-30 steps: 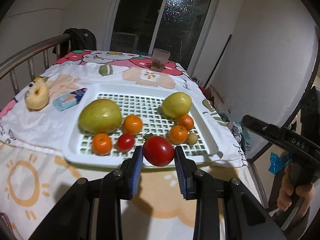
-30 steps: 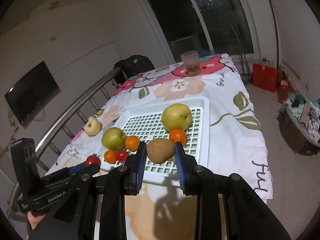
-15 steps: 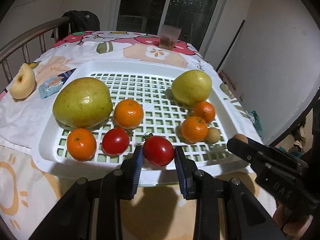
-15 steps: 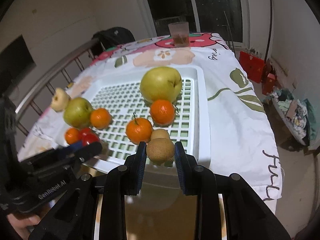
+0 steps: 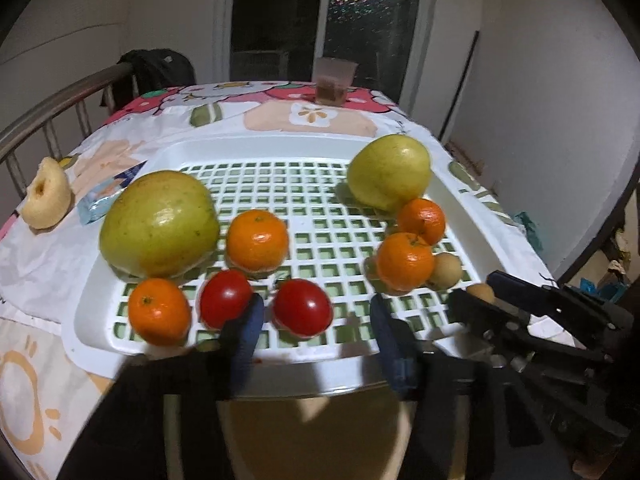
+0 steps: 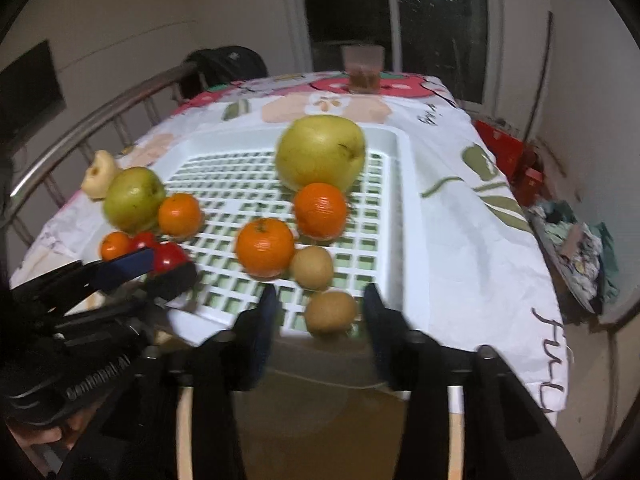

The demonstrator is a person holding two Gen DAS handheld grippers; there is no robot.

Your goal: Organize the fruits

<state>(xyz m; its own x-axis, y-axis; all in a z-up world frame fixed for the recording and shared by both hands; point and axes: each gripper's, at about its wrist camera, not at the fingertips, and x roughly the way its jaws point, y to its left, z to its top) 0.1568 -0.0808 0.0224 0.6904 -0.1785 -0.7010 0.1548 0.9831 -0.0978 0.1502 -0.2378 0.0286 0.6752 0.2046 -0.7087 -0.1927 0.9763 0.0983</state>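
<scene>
White plastic lattice tray (image 5: 460, 204), on a printed tablecloth (image 6: 460, 208), held two sorted groups. Left gripper (image 5: 316, 320): jaws had just been opening, pads clear of the red tomato (image 5: 303, 312), which sat released on the near edge of the tray between them, beside a second tomato (image 5: 225, 298) and a small mandarin (image 5: 158, 310); a green apple (image 5: 158, 222) lay beyond. Right gripper (image 6: 318, 312): jaws likewise had just been opening, the brown kiwi (image 6: 331, 311) loose between them at the tray's near edge, a second kiwi (image 6: 311, 267) and two mandarins (image 6: 264, 246) just ahead. Step judged: both fruits deposited, release under way. Next move would call for backing both grippers straight off without nudging either fruit.
</scene>
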